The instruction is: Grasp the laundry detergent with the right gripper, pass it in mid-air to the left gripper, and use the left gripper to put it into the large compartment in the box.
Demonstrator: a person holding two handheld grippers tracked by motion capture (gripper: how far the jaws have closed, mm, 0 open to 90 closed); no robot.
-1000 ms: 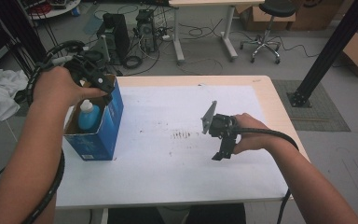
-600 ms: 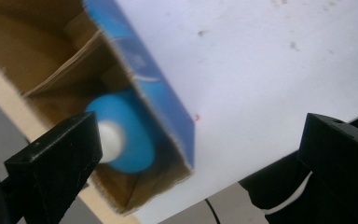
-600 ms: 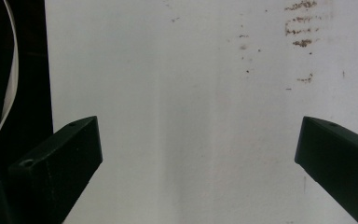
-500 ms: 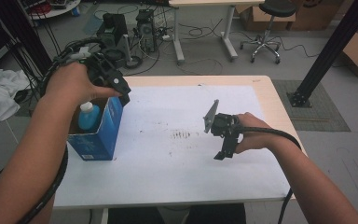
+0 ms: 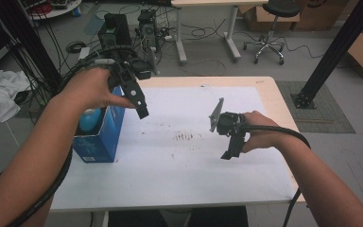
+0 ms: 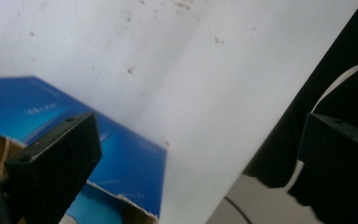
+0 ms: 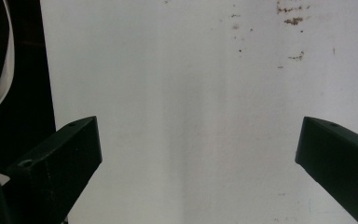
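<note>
The blue box (image 5: 105, 135) is a tall cardboard carton with an open top, torn brown flap edges and pale lettering on its glossy side; it stands upright at the left edge of the white counter (image 5: 189, 179). Inside it sits a light blue bottle (image 5: 90, 120), its rounded top showing just below the rim. The left gripper (image 5: 141, 109) hangs above the counter just right of the box, angled down, its fingers spread wide with nothing between them; they have just been opening. In the left gripper view the box's blue side (image 6: 121, 158) lies beneath the left finger (image 6: 56, 163). The right gripper (image 5: 230, 152) hovers over the counter's right half, well apart from the box, fingers (image 7: 56, 163) wide apart and empty above the brown-speckled surface.
</note>
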